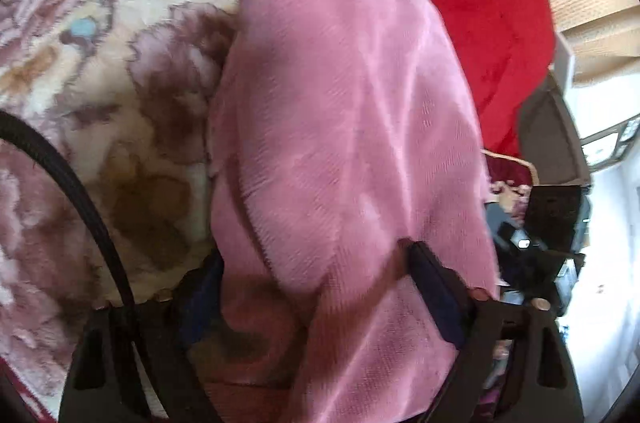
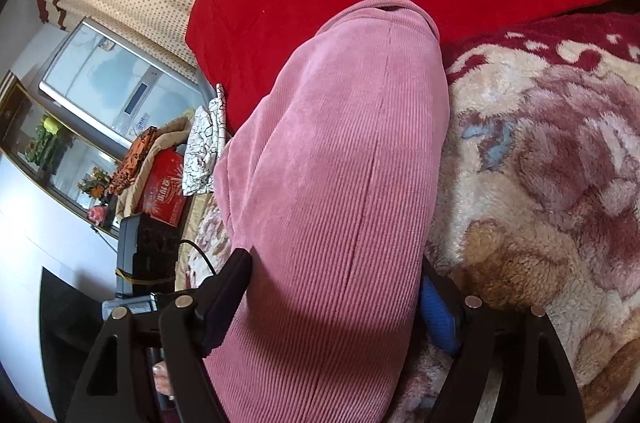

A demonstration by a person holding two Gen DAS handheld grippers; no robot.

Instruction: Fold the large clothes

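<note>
both tongs [image 1: 320, 287] [image 2: 332, 295] clamp ribbed pink corduroy garment [image 2: 344, 163] over fleecy floral blanket [image 2: 540, 163].

I am seeing almost nothing I can read. In my right wrist view a red box [image 2: 165, 187] is sitting among the clutter beside the bed, and it is showing gold printing and a round emblem on its face, but the characters are coming out too small and blurred for me to make out. My left wrist view is showing no writing at all.
</note>
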